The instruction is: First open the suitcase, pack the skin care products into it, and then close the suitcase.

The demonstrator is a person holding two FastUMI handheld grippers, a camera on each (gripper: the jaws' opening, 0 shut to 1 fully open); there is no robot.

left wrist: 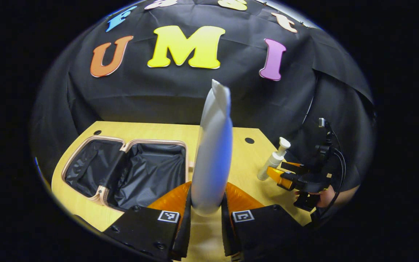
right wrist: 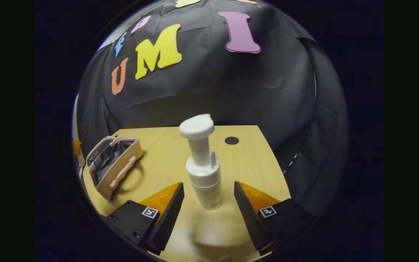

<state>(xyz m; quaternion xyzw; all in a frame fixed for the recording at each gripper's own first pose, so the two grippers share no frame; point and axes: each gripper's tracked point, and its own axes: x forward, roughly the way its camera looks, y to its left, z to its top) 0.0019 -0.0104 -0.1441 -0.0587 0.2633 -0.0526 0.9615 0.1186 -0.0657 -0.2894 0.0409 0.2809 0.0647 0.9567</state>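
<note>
The open suitcase (left wrist: 126,171) lies on the wooden table (left wrist: 246,167), left of centre, its black lining showing inside a beige rim. My left gripper (left wrist: 208,189) is shut on a white tube (left wrist: 213,145) that stands upright between its fingers, just right of the suitcase. In the right gripper view a white pump bottle (right wrist: 203,167) stands on the table (right wrist: 253,163) between the fingers of my right gripper (right wrist: 208,185), which is open with a gap on each side. The left gripper view shows that bottle (left wrist: 273,160) and the right gripper (left wrist: 280,173) farther right, with a hand (left wrist: 326,196) behind.
The suitcase (right wrist: 113,163) sits far left in the right gripper view. A dark round hole (right wrist: 231,140) marks the table near its back edge. The booth's black cloth wall closes the table off behind and to the right.
</note>
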